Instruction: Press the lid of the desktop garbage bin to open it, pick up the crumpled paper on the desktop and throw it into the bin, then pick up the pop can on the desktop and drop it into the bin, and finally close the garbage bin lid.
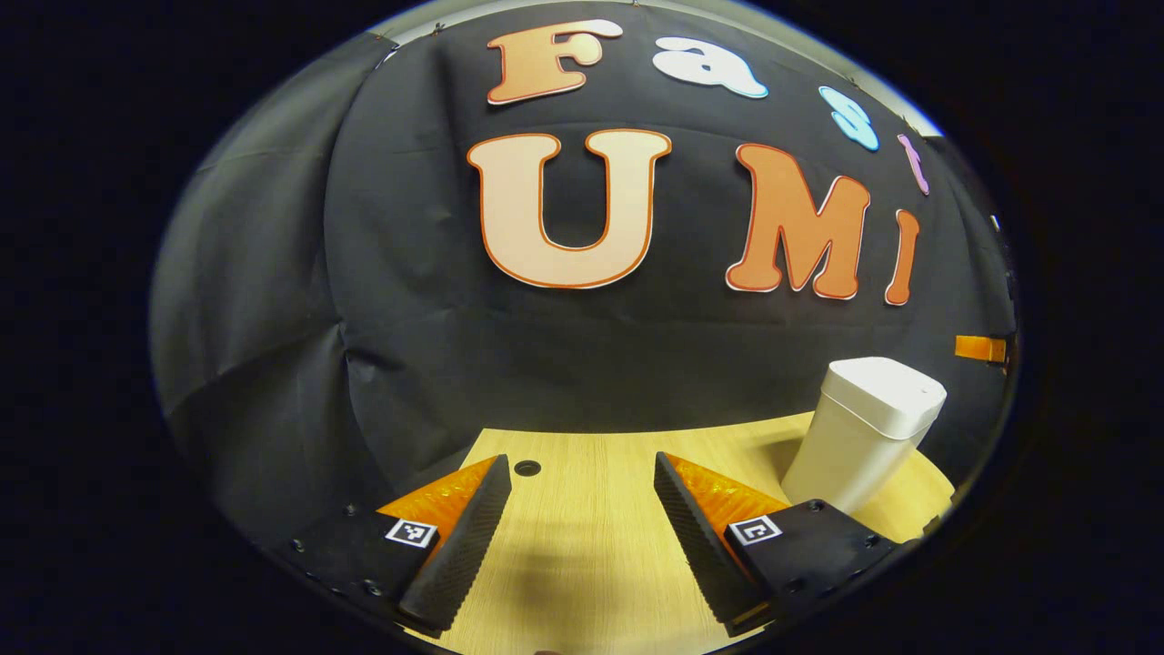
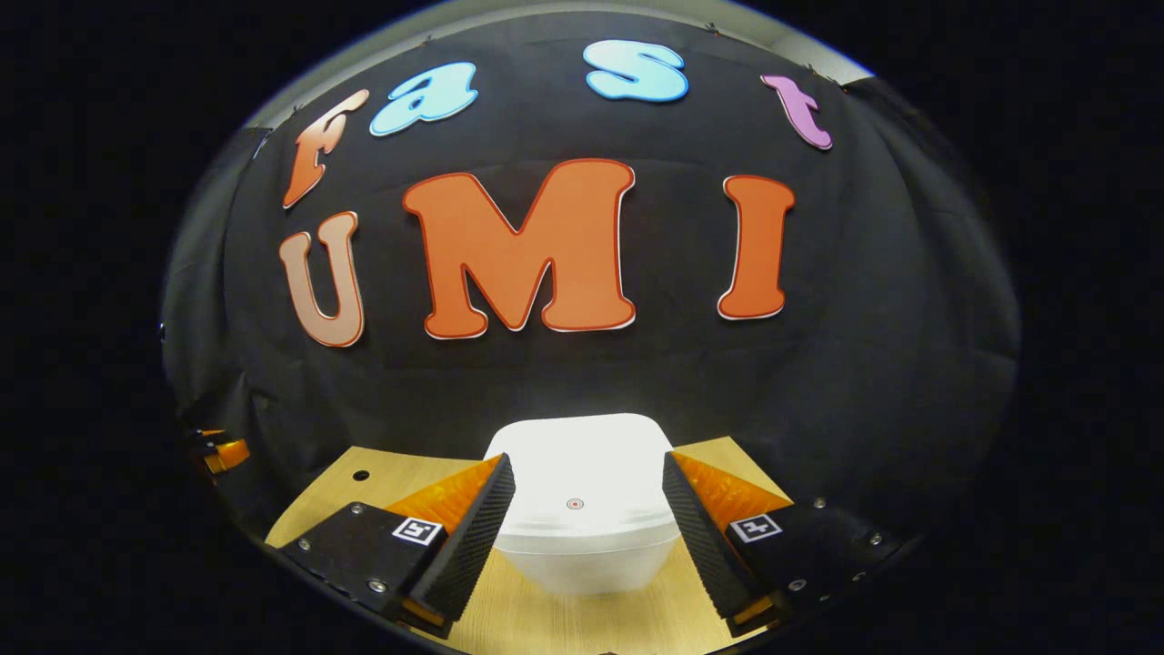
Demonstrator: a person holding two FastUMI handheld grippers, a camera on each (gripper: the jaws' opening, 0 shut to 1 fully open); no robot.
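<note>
The white bin (image 2: 582, 500), lid closed, is framed between the open, empty right tongs (image 2: 589, 523); lid-pressing is judged next, while the left tongs (image 1: 582, 523) are held open and empty over the worktop (image 1: 582, 564).

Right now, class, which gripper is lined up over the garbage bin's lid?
The right gripper: the garbage bin sits between its fingers. The left gripper frames bare table.

A light wooden table (image 1: 591, 546) lies under the tongs, with a small dark hole (image 1: 526, 468) just past the left tip

Left hand-held gripper (image 1: 582, 496) held spread wide; right hand-held gripper (image 2: 588, 496) likewise.
</note>
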